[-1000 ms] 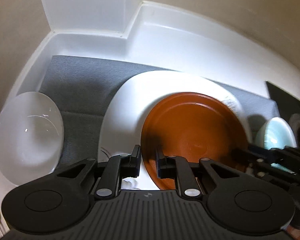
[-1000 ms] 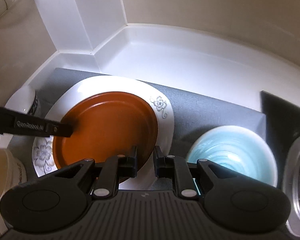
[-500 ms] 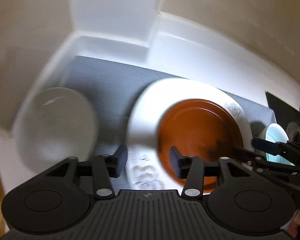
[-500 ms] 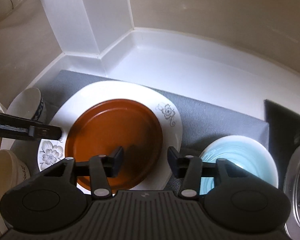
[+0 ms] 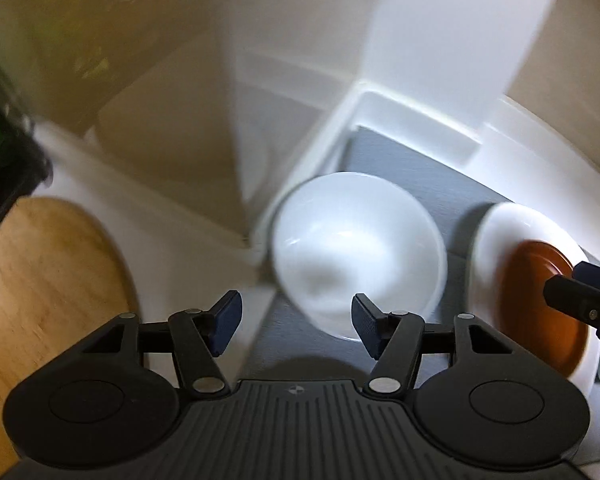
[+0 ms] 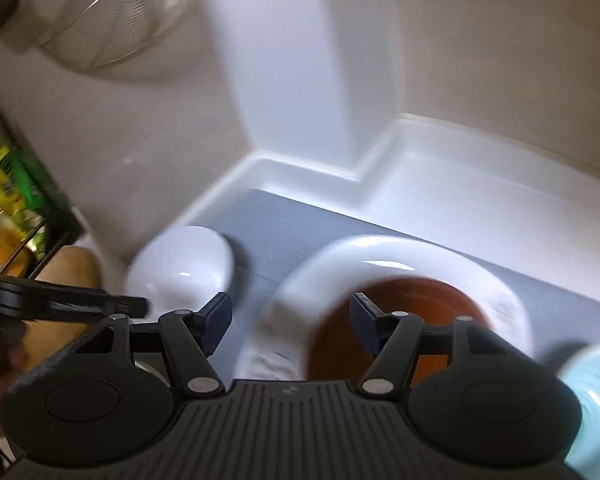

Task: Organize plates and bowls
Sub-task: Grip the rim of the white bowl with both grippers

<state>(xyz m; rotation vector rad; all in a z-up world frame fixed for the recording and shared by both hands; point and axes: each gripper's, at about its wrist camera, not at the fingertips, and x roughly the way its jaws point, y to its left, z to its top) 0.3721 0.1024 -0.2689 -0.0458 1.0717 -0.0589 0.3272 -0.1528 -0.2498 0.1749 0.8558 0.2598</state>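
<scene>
A brown plate (image 6: 416,312) lies on a large white flowered plate (image 6: 380,256) on the grey mat (image 6: 284,224). A white bowl (image 5: 356,248) stands to its left on the mat; it also shows in the right wrist view (image 6: 184,268). A light blue bowl (image 6: 592,396) is at the right. My left gripper (image 5: 296,322) is open and empty, just in front of the white bowl. My right gripper (image 6: 290,322) is open and empty, above the near left edge of the plates. Both views are blurred.
A white tray rim (image 6: 300,160) and a white pillar (image 6: 300,80) close off the back. A round wooden board (image 5: 36,292) lies at the left. A wire strainer (image 6: 100,12) hangs at upper left. A dark shelf with packets (image 6: 16,200) is far left.
Both grippers have opened wide and let go of the brown plate, which now rests on the white plate. Both have swung left; the left one now faces the white bowl.
</scene>
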